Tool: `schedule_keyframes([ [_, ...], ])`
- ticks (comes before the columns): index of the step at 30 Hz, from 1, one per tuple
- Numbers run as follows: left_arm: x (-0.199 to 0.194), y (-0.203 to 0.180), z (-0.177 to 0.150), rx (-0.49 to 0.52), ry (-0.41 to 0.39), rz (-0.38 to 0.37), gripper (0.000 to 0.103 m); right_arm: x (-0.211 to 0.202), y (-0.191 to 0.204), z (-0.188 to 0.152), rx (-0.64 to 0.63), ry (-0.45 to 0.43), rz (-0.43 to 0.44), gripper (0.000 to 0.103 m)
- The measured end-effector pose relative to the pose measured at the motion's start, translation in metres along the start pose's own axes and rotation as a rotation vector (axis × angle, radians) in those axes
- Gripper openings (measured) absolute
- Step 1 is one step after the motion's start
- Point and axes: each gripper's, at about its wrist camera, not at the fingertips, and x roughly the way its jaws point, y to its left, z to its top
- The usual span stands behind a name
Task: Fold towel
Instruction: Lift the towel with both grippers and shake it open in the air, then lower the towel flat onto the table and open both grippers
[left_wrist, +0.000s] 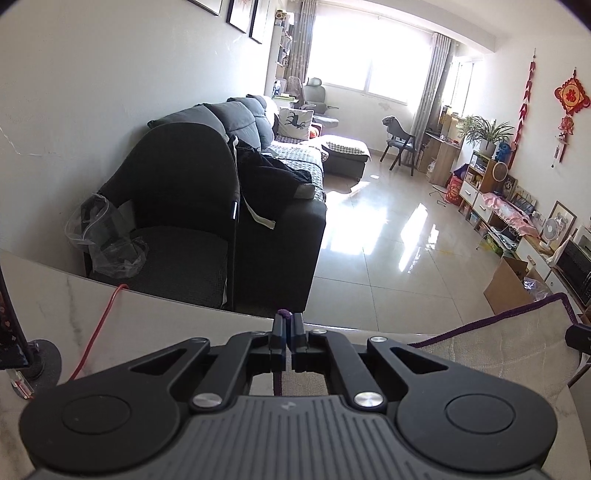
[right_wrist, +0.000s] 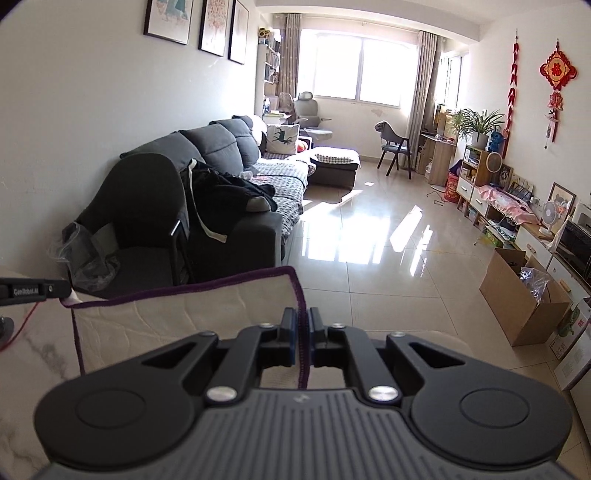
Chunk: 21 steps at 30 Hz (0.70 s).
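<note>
The towel (right_wrist: 177, 317) is pale beige with a purple hem and is lifted off the white marble table (right_wrist: 33, 354). My right gripper (right_wrist: 303, 321) is shut on its right edge, the hem running up between the pads. My left gripper (left_wrist: 287, 320) is shut on the other corner, a purple tip (left_wrist: 285, 313) showing above the pads. In the left wrist view the towel (left_wrist: 498, 350) stretches away to the right, where the right gripper's finger (left_wrist: 578, 338) shows. In the right wrist view the left gripper's finger (right_wrist: 35, 290) pinches the far left corner.
A red cable (left_wrist: 99, 332) lies across the table (left_wrist: 66, 306) beside a round black stand base (left_wrist: 44, 356). Beyond the table's far edge stand a dark chair (left_wrist: 177, 221) holding a plastic bag, a grey sofa (left_wrist: 280, 192), a tiled floor and an open cardboard box (right_wrist: 524, 299).
</note>
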Motion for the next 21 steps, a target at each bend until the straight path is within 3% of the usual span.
schedule_keyframes([
  [8, 0.027, -0.008, 0.000, 0.018, 0.036, 0.012, 0.001, 0.031, -0.005, 0.002, 0.000, 0.042, -0.034, 0.007],
  [21, 0.053, -0.005, 0.001, 0.010, 0.078, 0.034, 0.002, 0.067, -0.006, 0.000, 0.023, 0.096, 0.000, 0.010],
])
